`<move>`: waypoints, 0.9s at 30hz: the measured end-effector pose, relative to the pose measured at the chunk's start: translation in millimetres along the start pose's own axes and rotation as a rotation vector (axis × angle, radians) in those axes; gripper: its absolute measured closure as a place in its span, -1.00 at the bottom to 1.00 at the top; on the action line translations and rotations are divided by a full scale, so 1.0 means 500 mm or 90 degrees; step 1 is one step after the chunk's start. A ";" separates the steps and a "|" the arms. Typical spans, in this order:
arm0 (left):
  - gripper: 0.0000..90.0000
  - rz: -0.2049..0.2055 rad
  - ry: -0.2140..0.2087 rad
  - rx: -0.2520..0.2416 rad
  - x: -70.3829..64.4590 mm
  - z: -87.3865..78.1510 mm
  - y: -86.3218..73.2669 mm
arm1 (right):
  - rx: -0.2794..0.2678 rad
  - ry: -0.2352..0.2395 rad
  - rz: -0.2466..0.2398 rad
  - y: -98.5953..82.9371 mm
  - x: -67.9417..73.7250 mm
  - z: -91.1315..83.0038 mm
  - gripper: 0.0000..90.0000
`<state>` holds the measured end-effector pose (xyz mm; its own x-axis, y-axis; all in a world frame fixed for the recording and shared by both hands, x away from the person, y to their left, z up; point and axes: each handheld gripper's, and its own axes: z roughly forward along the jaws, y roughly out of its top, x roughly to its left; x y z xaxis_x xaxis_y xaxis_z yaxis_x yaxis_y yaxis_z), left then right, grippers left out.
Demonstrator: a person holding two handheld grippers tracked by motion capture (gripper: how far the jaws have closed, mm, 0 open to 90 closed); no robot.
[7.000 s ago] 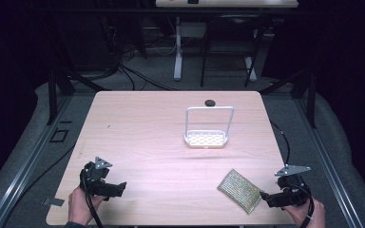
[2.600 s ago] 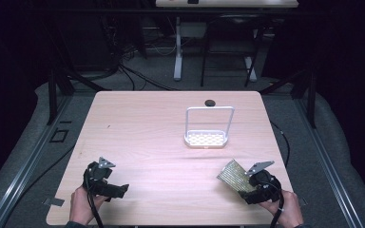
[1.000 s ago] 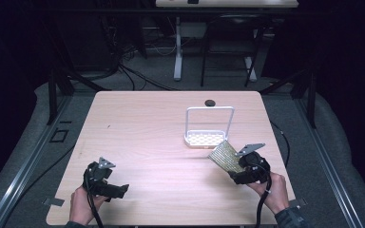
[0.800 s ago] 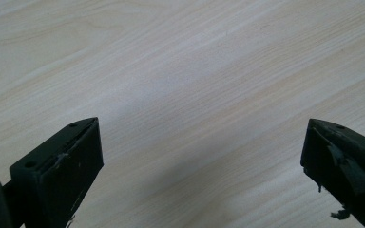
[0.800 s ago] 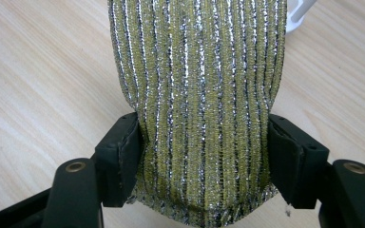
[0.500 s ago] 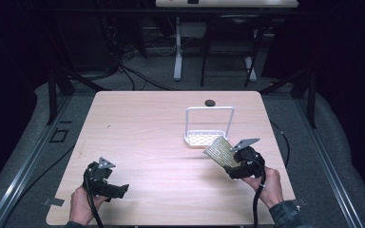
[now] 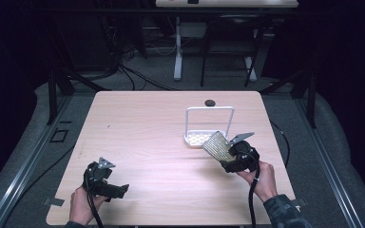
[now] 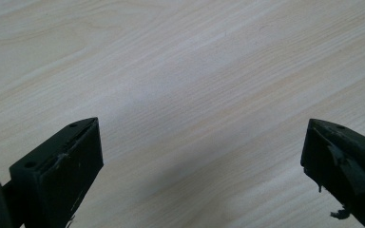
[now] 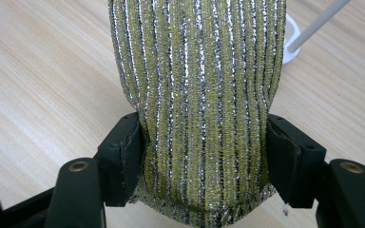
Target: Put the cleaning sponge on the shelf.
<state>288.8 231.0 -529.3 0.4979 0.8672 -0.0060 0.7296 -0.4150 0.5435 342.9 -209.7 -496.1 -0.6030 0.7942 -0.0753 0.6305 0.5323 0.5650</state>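
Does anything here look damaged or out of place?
Mostly tidy. The glittery yellow sponge is squeezed inward where the right claw pinches it, held above the table near the white rack. The left claw's pads look frayed at the edges.

Brightly lit worktop [image 7: 171, 142] against dark, murky surroundings, soft shadows under each claw, slightly soft high view, sharp close-ups, glints on metallic weave.

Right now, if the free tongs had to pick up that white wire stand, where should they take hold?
Probably the top bar of the white wire stand, from above: it runs straight and level over the perforated base, with open space beneath for the jaws.
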 end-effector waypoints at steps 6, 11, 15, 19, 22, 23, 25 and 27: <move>-0.99 -0.001 -0.001 0.001 0.000 -0.001 0.000 | -0.002 -0.002 0.006 0.013 -0.004 0.013 -0.23; -0.99 -0.001 0.000 0.000 0.000 0.000 0.000 | -0.001 -0.005 0.015 0.022 -0.005 0.022 -0.23; -0.99 -0.001 0.000 0.000 0.000 0.000 0.000 | -0.003 -0.011 0.014 0.030 -0.005 0.028 -0.23; -0.99 -0.002 -0.001 0.000 0.001 -0.001 0.000 | 0.002 -0.012 0.018 0.037 -0.003 0.037 -0.23; -0.99 -0.001 -0.001 -0.001 0.001 -0.001 0.000 | -0.001 -0.016 0.019 0.041 -0.005 0.043 -0.23; -0.99 -0.002 -0.001 -0.001 0.001 -0.001 0.000 | -0.001 -0.016 0.017 0.044 -0.006 0.045 -0.23; -0.99 -0.002 -0.001 -0.002 0.001 0.000 0.000 | -0.003 -0.016 0.024 0.049 -0.006 0.050 -0.23; -0.99 -0.002 -0.001 -0.002 0.001 0.000 0.000 | 0.000 -0.017 0.023 0.054 -0.005 0.055 -0.23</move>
<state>288.9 231.6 -529.3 0.4962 0.8682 -0.0097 0.7302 -0.4112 0.5456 375.0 -189.4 -502.9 -0.5663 0.8206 -0.0768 0.6518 0.5029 0.5677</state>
